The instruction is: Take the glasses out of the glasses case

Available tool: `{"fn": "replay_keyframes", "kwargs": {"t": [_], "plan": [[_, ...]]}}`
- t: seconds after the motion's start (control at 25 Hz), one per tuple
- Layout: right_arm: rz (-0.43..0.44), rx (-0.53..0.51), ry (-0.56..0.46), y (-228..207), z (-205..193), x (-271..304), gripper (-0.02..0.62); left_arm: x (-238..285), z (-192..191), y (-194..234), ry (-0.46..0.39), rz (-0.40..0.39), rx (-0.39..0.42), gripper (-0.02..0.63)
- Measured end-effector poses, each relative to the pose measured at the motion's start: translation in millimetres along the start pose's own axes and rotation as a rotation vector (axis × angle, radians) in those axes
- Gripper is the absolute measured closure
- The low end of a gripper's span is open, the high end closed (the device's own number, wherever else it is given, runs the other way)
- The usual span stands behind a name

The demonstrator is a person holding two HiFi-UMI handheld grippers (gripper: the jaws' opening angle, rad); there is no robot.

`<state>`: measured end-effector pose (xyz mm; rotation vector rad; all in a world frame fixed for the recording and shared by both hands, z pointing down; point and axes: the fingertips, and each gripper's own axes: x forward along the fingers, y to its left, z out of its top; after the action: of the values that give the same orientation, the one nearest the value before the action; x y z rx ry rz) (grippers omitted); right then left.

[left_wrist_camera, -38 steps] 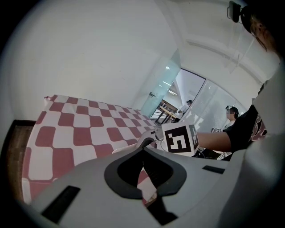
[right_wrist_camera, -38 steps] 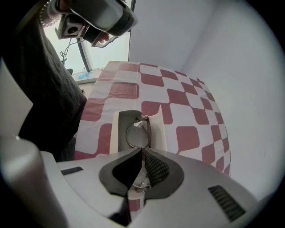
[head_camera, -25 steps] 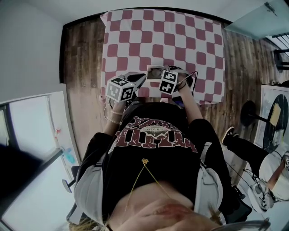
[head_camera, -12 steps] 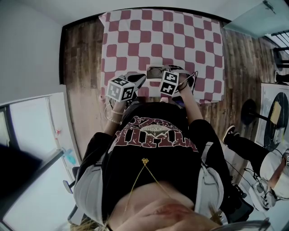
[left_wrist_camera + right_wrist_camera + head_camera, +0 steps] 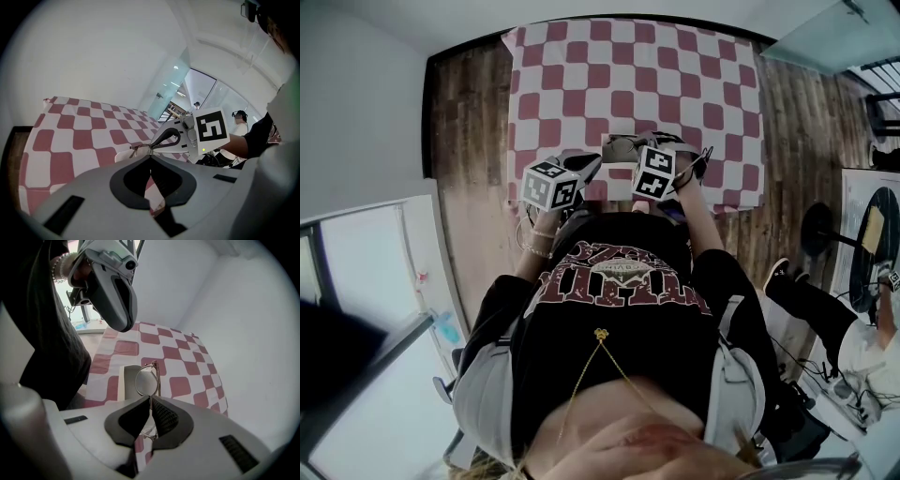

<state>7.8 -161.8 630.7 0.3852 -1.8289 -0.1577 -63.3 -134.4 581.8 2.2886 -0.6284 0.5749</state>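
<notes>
A white glasses case (image 5: pixel 131 379) lies open on the red-and-white checked cloth (image 5: pixel 628 66), near the table's front edge. Thin metal-rimmed glasses (image 5: pixel 147 380) stand on edge just above the case, one lens above the jaws and one below. My right gripper (image 5: pixel 150 400) is shut on the glasses at their middle. My left gripper (image 5: pixel 150 157) is shut, its tips just in front of the glasses' end (image 5: pixel 139 149); nothing shows between them. In the head view the left gripper (image 5: pixel 592 165) sits at the left end of the case (image 5: pixel 619 146), with the right gripper (image 5: pixel 636 161) over it.
The cloth stretches away beyond the case. A wooden floor (image 5: pixel 469 112) surrounds the table. A white wall is at the left, and a second person (image 5: pixel 853 347) sits at the far right beside a black round-based stand (image 5: pixel 817 234).
The right gripper's marker cube has come slightly up and to the right over the case. The left gripper has barely moved.
</notes>
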Motion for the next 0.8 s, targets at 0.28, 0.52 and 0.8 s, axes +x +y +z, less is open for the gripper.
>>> {"fn": "replay_keyframes", "kwargs": {"t": [0.28, 0.52, 0.8], "plan": [[-0.038, 0.012, -0.007, -10, -5, -13, 0.563, 4, -1, -2, 0.008, -0.007, 0.003, 0.598], [-0.056, 0.021, -0.024, -17, -3, -33, 0.563, 7, -2, -3, 0.013, -0.014, 0.005, 0.598], [-0.06, 0.027, -0.061, -22, 3, -58, 0.563, 11, -5, -4, 0.015, -0.015, 0.002, 0.598]]}}
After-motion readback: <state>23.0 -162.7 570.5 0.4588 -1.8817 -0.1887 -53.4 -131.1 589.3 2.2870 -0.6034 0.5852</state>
